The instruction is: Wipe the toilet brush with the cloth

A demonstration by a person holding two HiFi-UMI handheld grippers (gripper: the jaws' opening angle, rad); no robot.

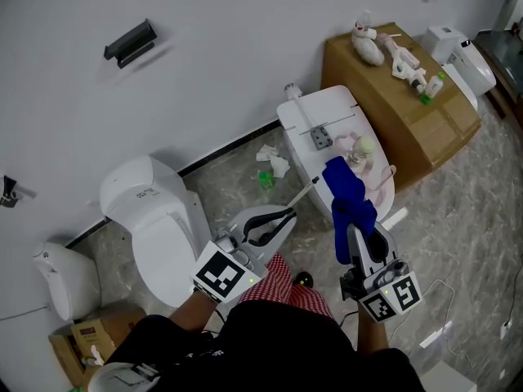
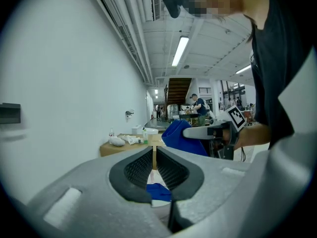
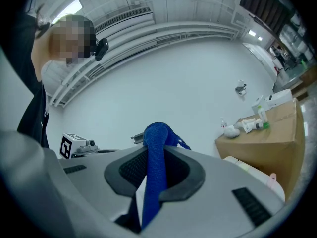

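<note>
the left gripper (image 1: pixel 282 216) has its jaws together on the thin handle of the toilet brush (image 1: pixel 304 192), which slants away to the right toward the blue cloth (image 1: pixel 347 194). the cloth hangs bunched from the right gripper (image 1: pixel 357 233), whose jaws are clamped on it. both things are in hand and the handle's far end lies just beside the cloth (touching or not, i cannot tell). wiping looks barely begun, with the strokes along the brush left to do.
</note>
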